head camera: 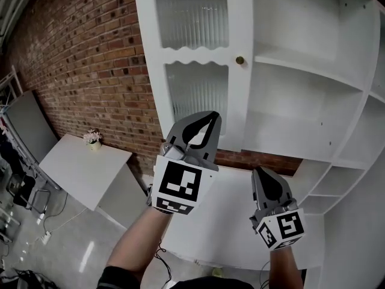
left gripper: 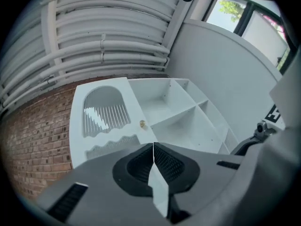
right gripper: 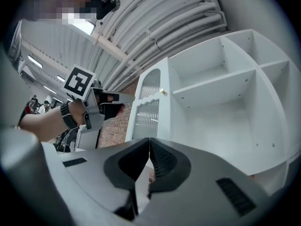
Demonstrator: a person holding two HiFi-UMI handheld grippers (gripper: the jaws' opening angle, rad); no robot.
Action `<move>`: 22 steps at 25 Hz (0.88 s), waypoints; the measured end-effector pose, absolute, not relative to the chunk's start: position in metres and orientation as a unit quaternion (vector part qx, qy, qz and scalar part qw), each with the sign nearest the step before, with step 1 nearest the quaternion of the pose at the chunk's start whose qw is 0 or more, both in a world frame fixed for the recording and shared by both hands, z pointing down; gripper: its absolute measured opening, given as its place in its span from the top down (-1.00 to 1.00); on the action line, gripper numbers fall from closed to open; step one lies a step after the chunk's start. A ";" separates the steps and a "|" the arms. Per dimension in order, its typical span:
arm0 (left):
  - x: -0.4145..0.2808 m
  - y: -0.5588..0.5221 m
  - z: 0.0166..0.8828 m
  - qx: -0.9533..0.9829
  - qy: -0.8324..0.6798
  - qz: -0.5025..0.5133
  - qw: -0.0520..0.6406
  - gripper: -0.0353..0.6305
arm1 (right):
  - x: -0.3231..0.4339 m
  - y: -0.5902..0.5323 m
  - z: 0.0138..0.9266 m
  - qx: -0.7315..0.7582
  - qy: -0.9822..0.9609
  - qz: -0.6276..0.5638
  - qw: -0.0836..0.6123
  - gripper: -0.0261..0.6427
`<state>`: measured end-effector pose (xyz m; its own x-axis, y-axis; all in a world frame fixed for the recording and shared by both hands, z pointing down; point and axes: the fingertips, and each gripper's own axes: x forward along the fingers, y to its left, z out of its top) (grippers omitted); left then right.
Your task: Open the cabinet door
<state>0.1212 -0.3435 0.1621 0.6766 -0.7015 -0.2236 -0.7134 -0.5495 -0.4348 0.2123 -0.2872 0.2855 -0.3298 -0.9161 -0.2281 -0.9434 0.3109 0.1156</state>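
Observation:
The white cabinet door [head camera: 192, 65] has two ribbed glass panels and a small brass knob [head camera: 239, 59] near its right edge. Bare white shelves [head camera: 313, 95] show just right of it. My left gripper [head camera: 203, 120] is raised in front of the door's lower panel, below the knob and apart from it, shut with nothing between its jaws. My right gripper [head camera: 260, 172] hangs lower and further right, also shut and empty. The left gripper view shows its jaws [left gripper: 153, 147] pressed together under the knob [left gripper: 142, 123]. The right gripper view shows the left gripper [right gripper: 127, 98] beside the door [right gripper: 148, 107].
A red brick wall [head camera: 72, 59] runs left of the cabinet. A white table [head camera: 84, 167] with a small flower pot [head camera: 92, 138] stands at lower left, with a grey panel [head camera: 27, 131] beyond it. A white counter [head camera: 228, 227] lies below the grippers.

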 end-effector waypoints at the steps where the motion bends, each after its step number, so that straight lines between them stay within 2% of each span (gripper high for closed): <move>1: 0.128 -0.349 0.155 -0.875 0.405 0.006 0.266 0.87 | 0.218 -0.291 0.284 -0.574 0.809 0.115 0.061 0.91; 11: 0.172 -0.392 0.095 -0.823 0.448 -0.023 0.349 0.86 | 0.251 -0.314 0.277 -0.552 0.821 0.126 0.075 0.91; 14: 0.181 -0.404 0.088 -0.808 0.456 -0.048 0.370 0.70 | 0.258 -0.320 0.276 -0.546 0.824 0.126 0.083 0.91; 22: 0.200 -0.427 0.080 -0.787 0.460 -0.089 0.401 0.58 | 0.267 -0.338 0.273 -0.536 0.830 0.128 0.089 0.91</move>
